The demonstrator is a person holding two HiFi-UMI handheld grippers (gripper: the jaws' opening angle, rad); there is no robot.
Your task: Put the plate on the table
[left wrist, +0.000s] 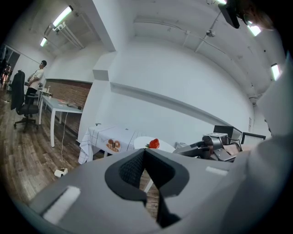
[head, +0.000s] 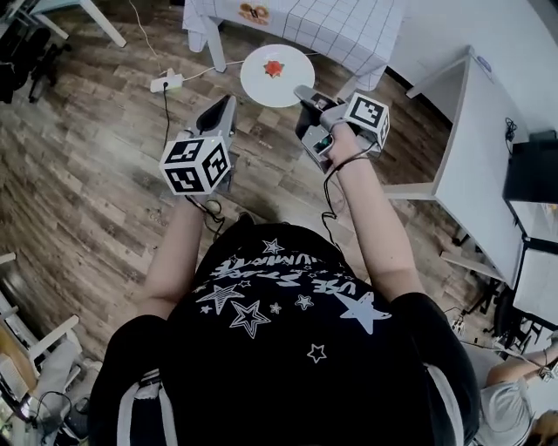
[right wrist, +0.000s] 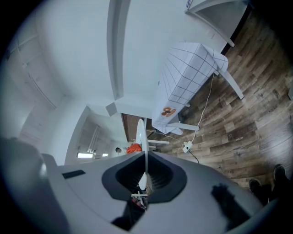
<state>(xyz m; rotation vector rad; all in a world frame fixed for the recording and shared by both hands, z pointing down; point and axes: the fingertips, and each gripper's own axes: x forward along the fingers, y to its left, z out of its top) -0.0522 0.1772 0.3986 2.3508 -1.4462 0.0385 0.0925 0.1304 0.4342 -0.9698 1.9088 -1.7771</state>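
Observation:
A round white plate (head: 277, 83) with a red strawberry (head: 275, 68) on it hangs level above the wooden floor, just short of the table with the checked cloth (head: 340, 26). My right gripper (head: 302, 91) is shut on the plate's near right rim. In the right gripper view the plate (right wrist: 141, 132) runs edge-on between the pads, with the strawberry (right wrist: 133, 148) to its left. My left gripper (head: 227, 102) floats left of the plate, shut and holding nothing. From the left gripper view, the plate (left wrist: 143, 142) and strawberry (left wrist: 154, 144) show beyond the closed jaws.
A white power strip (head: 166, 84) with its cable lies on the floor left of the plate. A long white desk (head: 475, 148) stands at the right. A flat brown item (head: 254, 12) lies on the checked cloth. Far back stand a person (left wrist: 37, 75) and an office chair (left wrist: 20, 98).

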